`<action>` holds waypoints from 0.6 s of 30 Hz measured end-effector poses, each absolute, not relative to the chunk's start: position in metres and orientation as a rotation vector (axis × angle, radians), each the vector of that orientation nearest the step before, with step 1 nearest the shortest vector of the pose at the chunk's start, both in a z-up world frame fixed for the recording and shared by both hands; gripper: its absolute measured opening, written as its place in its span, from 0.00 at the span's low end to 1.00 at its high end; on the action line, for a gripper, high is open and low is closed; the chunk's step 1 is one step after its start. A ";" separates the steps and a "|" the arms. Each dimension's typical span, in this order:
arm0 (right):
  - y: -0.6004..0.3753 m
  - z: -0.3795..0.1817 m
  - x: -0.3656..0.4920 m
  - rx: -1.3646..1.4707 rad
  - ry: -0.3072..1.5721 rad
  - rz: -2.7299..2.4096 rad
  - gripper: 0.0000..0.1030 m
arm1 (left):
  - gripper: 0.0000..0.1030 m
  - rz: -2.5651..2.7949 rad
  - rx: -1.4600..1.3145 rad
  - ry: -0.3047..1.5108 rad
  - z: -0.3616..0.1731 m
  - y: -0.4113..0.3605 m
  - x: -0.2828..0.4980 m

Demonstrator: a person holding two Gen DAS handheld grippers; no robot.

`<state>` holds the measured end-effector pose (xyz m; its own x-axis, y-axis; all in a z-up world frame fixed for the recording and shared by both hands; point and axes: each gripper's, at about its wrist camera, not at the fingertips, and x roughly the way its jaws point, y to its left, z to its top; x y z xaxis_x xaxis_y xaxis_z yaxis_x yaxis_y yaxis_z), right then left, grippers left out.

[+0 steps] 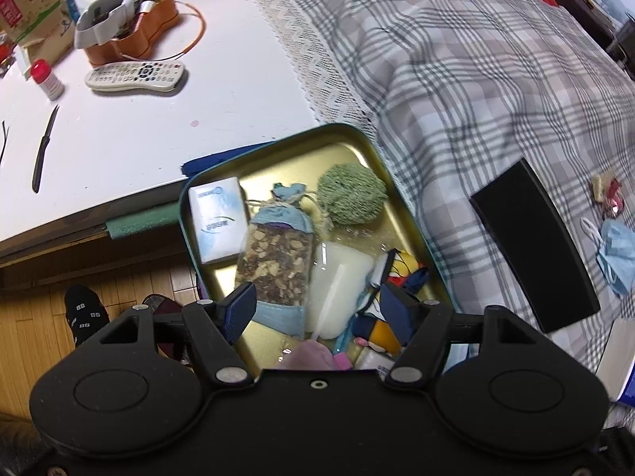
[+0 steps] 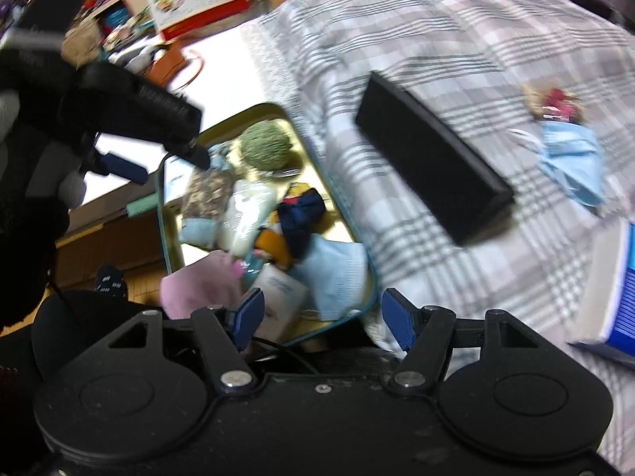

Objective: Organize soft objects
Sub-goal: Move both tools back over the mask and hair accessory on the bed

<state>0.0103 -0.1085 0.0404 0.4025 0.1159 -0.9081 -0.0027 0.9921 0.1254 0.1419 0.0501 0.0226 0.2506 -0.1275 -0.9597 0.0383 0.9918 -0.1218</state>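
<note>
left gripper (image 1: 317, 309) jaws apart, right gripper (image 2: 323, 321) jaws apart, both angled down

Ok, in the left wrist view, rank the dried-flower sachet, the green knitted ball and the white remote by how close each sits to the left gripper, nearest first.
From the left gripper:
1. Dried-flower sachet, in the tin, right at the fingertips.
2. Green knitted ball, at the tin's far end.
3. White remote, far off on the white table, upper left.

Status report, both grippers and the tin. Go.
Left gripper open over the tin, nothing held. Right gripper open, empty, at tin's near edge. Face mask and black box on the plaid cloth.
</note>
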 end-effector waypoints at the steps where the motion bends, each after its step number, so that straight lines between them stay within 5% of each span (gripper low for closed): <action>1: -0.114 0.043 0.007 0.111 1.148 0.058 0.64 | 0.64 -0.121 -0.069 1.312 0.022 0.047 0.140; 18: -0.225 0.064 -0.082 0.074 1.172 -0.243 0.65 | 0.65 -0.325 0.060 1.241 0.028 -0.016 0.078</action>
<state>-0.0818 -0.2254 0.0643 0.3650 -0.1505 -0.9187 0.2278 0.9713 -0.0686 0.0779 -0.0163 0.0285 0.2838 -0.2103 -0.9356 0.2752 0.9525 -0.1306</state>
